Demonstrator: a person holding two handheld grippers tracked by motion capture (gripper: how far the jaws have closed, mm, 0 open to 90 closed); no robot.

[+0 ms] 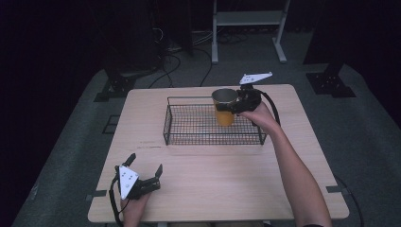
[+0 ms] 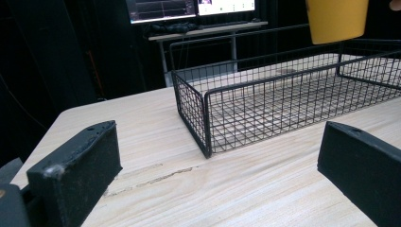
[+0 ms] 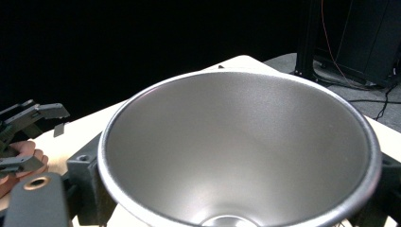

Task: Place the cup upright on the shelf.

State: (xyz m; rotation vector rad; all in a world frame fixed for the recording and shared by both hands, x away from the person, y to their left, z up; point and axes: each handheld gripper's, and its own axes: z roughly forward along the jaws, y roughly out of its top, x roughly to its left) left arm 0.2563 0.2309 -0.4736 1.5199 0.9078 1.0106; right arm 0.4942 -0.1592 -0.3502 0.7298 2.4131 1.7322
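I am seeing a light wooden table lying under my tongs. A black wire basket is sitting on it, ahead of my left tong.

Yellow cup upright — above wire basket.

Left claw open wide, jaws apart low over wooden surface. Black wire basket ahead, near corner between jaws. Yellow cup held above basket's far right. Monitors behind.

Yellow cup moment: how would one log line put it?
right gripper: shut on yellow cup | cup: above wire basket | left gripper: open, idle
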